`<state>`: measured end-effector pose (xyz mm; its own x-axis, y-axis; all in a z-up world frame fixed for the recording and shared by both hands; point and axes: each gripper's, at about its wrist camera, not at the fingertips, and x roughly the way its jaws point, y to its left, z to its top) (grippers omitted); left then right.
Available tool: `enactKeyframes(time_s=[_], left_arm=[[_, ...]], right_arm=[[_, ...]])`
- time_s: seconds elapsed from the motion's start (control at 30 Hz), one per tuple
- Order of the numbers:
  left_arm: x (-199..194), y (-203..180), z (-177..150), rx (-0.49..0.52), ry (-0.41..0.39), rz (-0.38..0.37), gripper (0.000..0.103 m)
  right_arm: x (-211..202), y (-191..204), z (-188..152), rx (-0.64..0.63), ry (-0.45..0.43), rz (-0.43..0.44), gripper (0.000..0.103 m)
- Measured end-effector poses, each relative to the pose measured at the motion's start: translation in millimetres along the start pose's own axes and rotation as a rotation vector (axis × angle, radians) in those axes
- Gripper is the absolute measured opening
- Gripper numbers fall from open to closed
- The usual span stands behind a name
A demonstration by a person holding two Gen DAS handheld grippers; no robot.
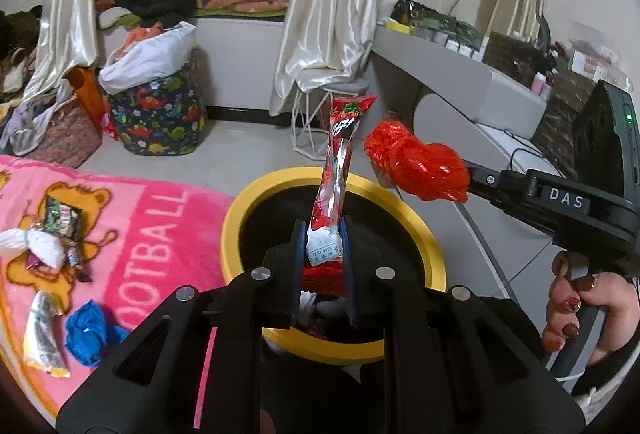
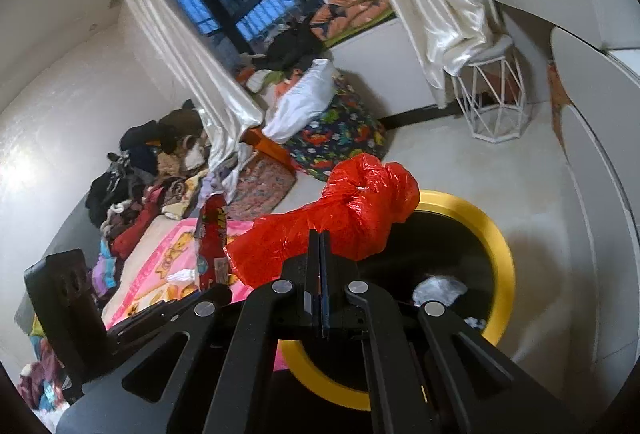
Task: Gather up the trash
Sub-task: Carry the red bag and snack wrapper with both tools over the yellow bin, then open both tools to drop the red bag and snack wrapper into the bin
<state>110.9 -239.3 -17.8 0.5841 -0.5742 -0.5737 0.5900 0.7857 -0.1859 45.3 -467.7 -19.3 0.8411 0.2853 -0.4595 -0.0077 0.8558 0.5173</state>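
Observation:
A yellow-rimmed black bin point(image 1: 236, 230) stands on the floor beside the pink blanket; it also shows in the right wrist view point(image 2: 500, 258), with some trash inside. My left gripper point(image 1: 323, 246) is shut on a red and white snack wrapper point(image 1: 334, 170) and holds it upright over the bin. My right gripper point(image 2: 320, 238) is shut on a crumpled red plastic bag point(image 2: 352, 222), held above the bin's rim. The bag point(image 1: 416, 162) and the right gripper also show in the left wrist view, over the bin's far right side.
On the pink blanket point(image 1: 152, 218) lie several pieces of trash: a white wad point(image 1: 36, 242), a green wrapper point(image 1: 62, 216), a blue crumpled piece point(image 1: 90, 334) and a yellow-white packet point(image 1: 42, 334). A dinosaur-print bag point(image 1: 160, 110), a white wire stool point(image 1: 316, 122) and a white desk point(image 1: 460, 74) stand around.

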Motion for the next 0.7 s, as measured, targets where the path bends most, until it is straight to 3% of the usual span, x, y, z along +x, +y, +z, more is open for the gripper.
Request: enactKeyframes(time_s=[0.33,0.7], left_arm=[[35.3,-7.7,-1.3,0.018,0.062,-0.005,0.011],[69.7,2.4,-3.8,0.001,0.134,0.007,0.012]], right_arm=[[5.2,-25.5,-1.7,0.053,0.015,-0.025,0.001],[22.3,-41.2,-5.6,0.109,0.088,-0.014,0.001]])
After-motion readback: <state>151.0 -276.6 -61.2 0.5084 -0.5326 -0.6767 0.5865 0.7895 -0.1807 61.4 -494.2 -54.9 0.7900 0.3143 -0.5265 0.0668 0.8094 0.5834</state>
